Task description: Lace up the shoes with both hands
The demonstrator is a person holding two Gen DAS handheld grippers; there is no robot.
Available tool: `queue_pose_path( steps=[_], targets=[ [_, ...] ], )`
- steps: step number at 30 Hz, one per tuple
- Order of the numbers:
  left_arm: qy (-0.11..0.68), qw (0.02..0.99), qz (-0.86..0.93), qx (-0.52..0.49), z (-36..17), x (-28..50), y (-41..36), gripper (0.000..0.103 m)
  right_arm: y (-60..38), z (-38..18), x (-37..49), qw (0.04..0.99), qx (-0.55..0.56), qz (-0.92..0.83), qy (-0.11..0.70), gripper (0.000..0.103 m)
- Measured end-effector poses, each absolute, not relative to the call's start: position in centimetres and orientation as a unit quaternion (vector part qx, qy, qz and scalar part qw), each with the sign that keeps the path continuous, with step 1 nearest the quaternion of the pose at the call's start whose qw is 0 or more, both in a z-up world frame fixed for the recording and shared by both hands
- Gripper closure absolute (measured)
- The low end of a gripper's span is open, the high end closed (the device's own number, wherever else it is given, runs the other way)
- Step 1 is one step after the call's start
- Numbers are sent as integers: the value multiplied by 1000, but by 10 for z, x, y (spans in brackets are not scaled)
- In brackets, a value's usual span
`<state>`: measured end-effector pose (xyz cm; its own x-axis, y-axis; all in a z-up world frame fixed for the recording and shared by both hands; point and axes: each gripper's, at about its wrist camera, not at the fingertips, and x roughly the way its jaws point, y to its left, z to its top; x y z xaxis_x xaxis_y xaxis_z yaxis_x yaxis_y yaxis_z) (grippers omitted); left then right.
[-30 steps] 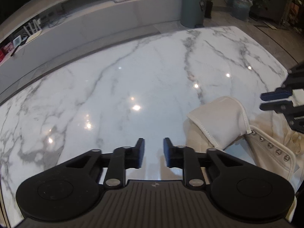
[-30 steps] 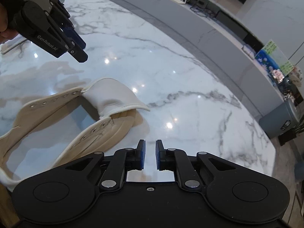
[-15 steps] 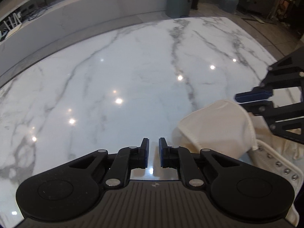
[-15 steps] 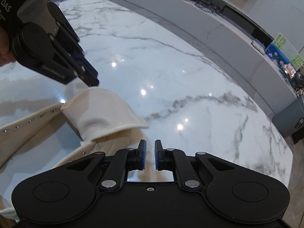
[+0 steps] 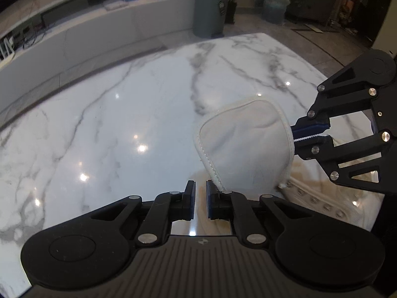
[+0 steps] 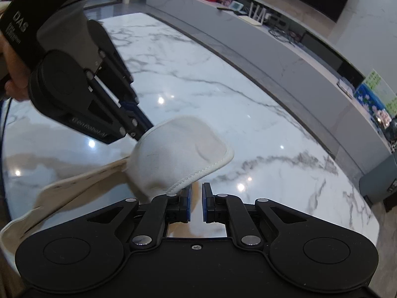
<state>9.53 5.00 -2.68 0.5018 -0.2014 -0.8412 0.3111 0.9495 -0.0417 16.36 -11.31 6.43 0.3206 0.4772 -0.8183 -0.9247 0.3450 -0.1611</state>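
Left gripper and right gripper, jaws nearly closed, empty, flank a rounded, stitch-edged canvas tongue over glossy marble.

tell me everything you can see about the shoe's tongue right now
The tongue is a padded, off-white fabric flap, canvas by its look, rounded, with a stitched, ribbed binding round its rim. It is lifted and curled above the marble table, rooted beside the shoe's eyelet row. The left claw meets one side edge and the right claw the other; whether either actually pinches it cannot be told.
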Motion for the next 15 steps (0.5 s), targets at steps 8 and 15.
queue_pose_path(
  steps=[8,15],
  targets=[
    [454,870,-155,112,-7,58,30,97,-127,80,123,740,-344,484,315,96],
    [443,865,-201,122,-7,40,7,96,-126,88,95,734,-370,490,290,96]
  ],
)
